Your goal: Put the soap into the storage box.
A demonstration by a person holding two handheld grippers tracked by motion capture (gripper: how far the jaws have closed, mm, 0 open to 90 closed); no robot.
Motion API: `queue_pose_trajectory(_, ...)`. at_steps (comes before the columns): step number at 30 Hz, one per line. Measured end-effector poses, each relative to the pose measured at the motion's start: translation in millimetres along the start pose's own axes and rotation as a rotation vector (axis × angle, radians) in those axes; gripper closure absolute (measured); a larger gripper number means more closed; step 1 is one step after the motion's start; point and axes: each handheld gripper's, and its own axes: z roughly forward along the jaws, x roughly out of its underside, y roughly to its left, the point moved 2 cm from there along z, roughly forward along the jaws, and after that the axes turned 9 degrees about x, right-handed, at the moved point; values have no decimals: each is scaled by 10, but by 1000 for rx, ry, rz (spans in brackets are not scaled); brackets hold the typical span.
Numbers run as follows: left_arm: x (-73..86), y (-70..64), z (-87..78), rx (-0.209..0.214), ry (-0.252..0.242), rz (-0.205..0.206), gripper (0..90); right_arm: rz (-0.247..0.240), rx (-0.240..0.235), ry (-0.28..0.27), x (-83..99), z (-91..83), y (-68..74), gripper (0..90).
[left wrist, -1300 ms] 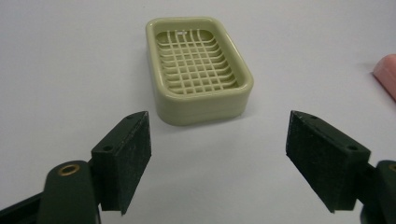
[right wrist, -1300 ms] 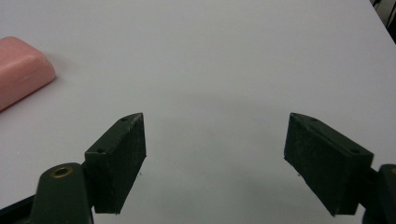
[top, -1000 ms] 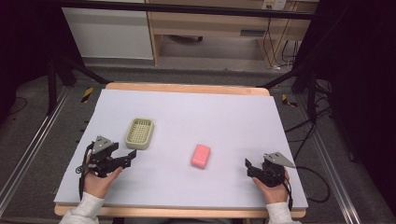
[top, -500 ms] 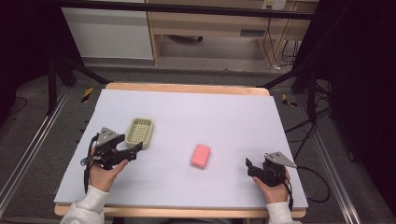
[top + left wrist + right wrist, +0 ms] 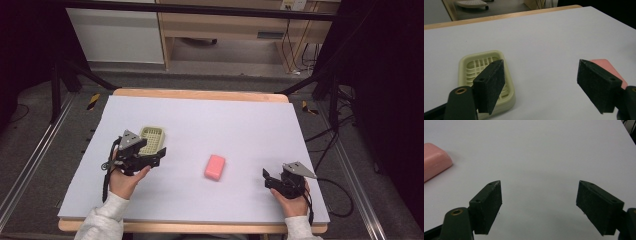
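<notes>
A pale yellow slatted soap dish lies on the left of the white table. A pink soap bar lies near the middle. My left gripper hovers open just in front of the dish, overlapping its near edge, jaws pointing right. In the left gripper view the gripper holds nothing; the dish sits behind the left jaw and the soap behind the right one. My right gripper rests open at the front right, apart from the soap. Its own view shows the soap far left.
A wooden strip edges the table's far side. Beyond it stand a wooden shelf unit and a white cabinet. Black stand legs and cables flank the table at the right.
My left gripper has moved forward and to the right, up to the near edge of the soap dish. The right gripper, the soap and the dish have stayed put.
</notes>
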Motion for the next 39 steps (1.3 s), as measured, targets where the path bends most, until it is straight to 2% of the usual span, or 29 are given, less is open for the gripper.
queue_pose_trajectory(13,-101,-294,292,34,23,55,220,-8,-3,1,4,3,6,206)
queue_pose_trajectory(39,-120,-695,717,116,85,90,222,-6,-2,5,2,10,0,211)
